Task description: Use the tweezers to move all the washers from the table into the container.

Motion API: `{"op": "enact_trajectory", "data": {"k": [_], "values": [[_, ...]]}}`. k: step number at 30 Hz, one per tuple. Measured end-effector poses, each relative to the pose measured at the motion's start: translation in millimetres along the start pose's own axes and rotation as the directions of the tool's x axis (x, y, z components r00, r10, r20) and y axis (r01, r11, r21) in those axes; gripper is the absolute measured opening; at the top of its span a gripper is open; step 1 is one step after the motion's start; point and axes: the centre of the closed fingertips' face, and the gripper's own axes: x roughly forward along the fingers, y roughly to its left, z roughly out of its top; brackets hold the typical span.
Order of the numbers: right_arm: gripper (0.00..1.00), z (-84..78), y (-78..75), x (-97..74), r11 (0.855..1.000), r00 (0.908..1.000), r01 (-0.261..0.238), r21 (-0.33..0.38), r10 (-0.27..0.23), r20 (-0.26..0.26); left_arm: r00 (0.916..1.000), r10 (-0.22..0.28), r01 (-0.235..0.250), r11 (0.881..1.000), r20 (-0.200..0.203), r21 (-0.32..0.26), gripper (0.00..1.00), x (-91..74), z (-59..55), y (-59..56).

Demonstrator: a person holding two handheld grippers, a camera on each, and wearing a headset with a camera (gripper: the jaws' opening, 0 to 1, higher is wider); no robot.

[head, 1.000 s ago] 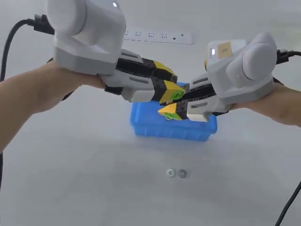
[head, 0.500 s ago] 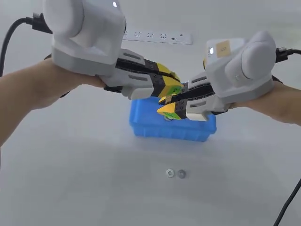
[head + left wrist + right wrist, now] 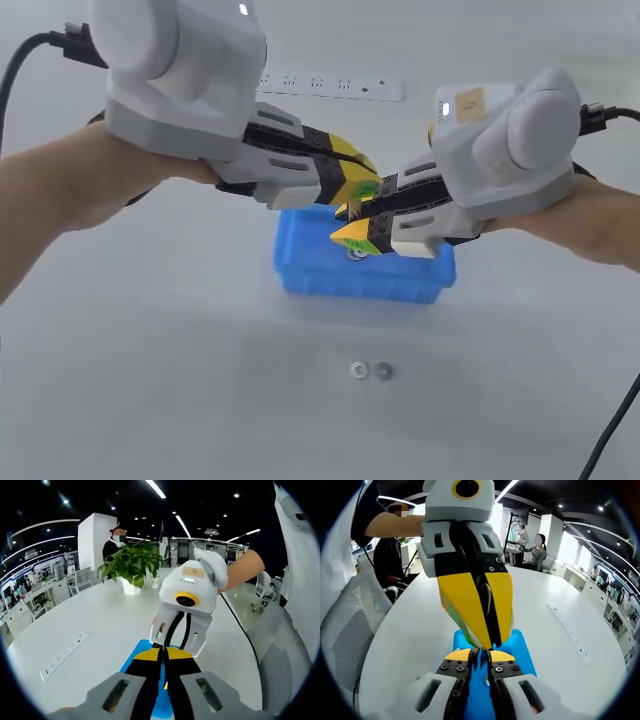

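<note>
Two small silver washers point(image 3: 360, 370) lay on white desk point(image 3: 150, 380); left gripper point(image 3: 362, 188) and right gripper point(image 3: 347, 230), jaws near-shut, contents indiscernible, crowded above blue plastic container point(image 3: 340, 280), risking tip clash.

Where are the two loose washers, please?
Head view: the washers lie side by side on the white table, nearer the person than the blue container.

Blue container point(image 3: 300, 272), silver washers point(image 3: 371, 371), white table point(image 3: 150, 390), yellow-black left claw point(image 3: 371, 189) and right claw point(image 3: 343, 224).
</note>
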Motion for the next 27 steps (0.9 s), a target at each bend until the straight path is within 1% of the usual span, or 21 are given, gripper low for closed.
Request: {"op": "enact_trajectory", "data": {"k": [1,5,11,15,18,20,21,24,26,27], "values": [[0.13,0.3,-0.2,-0.7,1.0,1.0,0.002,0.005,-0.002,0.001,1.0,0.003,-0.003,1.0,-0.001,0.006,0.06,-0.6,0.7,0.5],[0.22,-2.9,-2.5,-2.6,1.0,0.9997,0.019,0.013,-0.019,-0.015,1.0,0.006,-0.006,1.0,-0.001,0.017,0.06,-1.6,4.7,0.1],[0.26,-10.0,-1.2,-6.0,0.999,0.9989,0.03,0.02,-0.029,-0.038,0.9998,0.02,-0.019,0.999,-0.006,0.038,0.06,-4.3,7.6,1.7],[0.3,-9.3,-3.5,-12.5,0.998,0.9983,0.05,0.036,-0.049,-0.03,0.9997,0.024,-0.024,0.999,-0.009,0.048,0.06,-7.8,10.5,1.6],[0.38,-6.2,-7.1,-17.6,0.995,0.9971,0.076,0.059,-0.075,-0.009,0.9996,0.025,-0.025,0.999,-0.01,0.039,0.06,-10.6,12.7,1.1],[0.46,-5.1,-9.9,-22.3,0.992,0.9951,0.098,0.075,-0.099,-0.001,0.9994,0.031,-0.031,0.998,-0.011,0.048,0.06,-13.0,14.7,0.1],[0.48,-4.8,-10.3,-25.1,0.991,0.994,0.109,0.078,-0.109,0.003,0.9992,0.036,-0.035,0.998,-0.02,0.054,0.06,-14.6,14.3,-0.4],[0.55,-5.5,-6.1,-33.1,0.988,0.9921,0.124,0.092,-0.125,0.009,0.999,0.036,-0.034,0.998,-0.026,0.058,0.06,-18.5,15.5,-4.5],[0.6,-8.2,-0.2,-39.2,0.986,0.9908,0.134,0.097,-0.135,0.009,0.999,0.039,-0.038,0.998,-0.021,0.04,0.06,-22.1,17.7,-8.1],[0.63,-10.4,1.8,-42.3,0.985,0.9889,0.148,0.085,-0.148,0.002,0.9988,0.043,-0.042,0.998,-0.023,0.04,0.06,-23.9,17.8,-10.1]]}}
